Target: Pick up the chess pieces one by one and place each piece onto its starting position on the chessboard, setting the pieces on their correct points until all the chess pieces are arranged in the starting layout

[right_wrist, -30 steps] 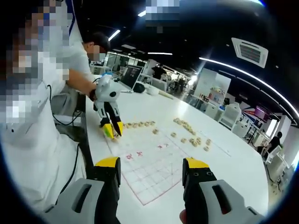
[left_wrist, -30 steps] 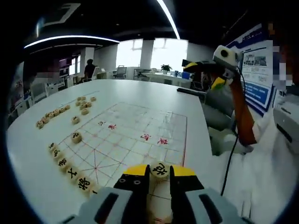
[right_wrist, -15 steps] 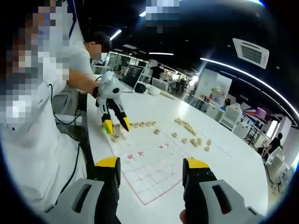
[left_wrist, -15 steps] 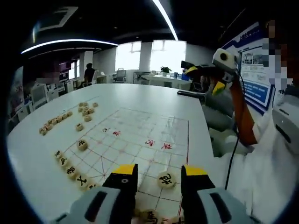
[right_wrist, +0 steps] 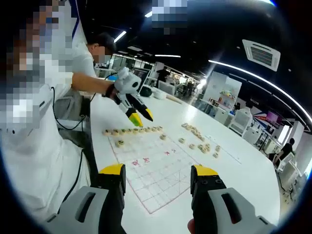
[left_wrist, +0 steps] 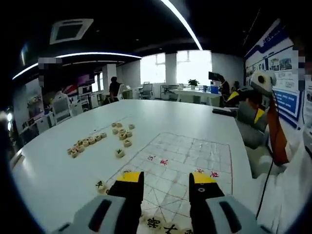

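Left claw open above chessboard, right claw empty

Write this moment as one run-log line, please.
left gripper: open, raised | right gripper: open | round wooden chess pieces: rowed along white gridded chessboard

Little here can actually be read. On the white sheet chessboard with thin grid lines on my surface, four red characters sit along the middle band, too small for me to make out. The round pale wooden chess pieces by the board's near edge, between my tool's jaws, carry black characters I cannot read for certain. The blue-and-white wall poster has print that is only a blur.
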Demonstrator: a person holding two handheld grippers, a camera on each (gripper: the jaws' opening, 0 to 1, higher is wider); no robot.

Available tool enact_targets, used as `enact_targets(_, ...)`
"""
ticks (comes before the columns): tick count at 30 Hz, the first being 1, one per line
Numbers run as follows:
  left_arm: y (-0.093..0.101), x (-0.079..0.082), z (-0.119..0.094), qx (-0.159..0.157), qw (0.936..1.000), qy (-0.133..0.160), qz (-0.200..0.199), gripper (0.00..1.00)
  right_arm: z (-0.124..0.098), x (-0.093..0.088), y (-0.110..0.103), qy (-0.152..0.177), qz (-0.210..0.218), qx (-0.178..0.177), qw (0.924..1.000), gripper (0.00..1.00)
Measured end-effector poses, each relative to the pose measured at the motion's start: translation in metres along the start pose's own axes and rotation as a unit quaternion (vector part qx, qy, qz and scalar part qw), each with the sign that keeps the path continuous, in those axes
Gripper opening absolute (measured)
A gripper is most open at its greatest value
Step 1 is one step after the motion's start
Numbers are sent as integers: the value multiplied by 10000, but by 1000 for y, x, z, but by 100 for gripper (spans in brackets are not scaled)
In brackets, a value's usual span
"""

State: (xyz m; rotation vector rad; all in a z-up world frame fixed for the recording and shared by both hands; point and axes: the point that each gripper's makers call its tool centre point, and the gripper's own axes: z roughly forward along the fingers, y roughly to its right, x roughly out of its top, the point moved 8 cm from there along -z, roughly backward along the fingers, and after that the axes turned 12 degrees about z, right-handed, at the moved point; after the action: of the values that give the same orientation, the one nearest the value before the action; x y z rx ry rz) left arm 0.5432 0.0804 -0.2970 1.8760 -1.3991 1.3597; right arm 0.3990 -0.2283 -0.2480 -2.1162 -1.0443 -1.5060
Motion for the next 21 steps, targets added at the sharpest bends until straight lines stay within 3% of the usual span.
enact_targets(15, -48, 8, 24, 547, 9984, 44, -123, 38, -1, 0, 1, 2, 18, -24, 10000, 54)
enact_targets(21, -58, 9, 35, 651, 9978, 13, -132, 37, -1, -1, 2, 1, 32, -44, 10000, 54)
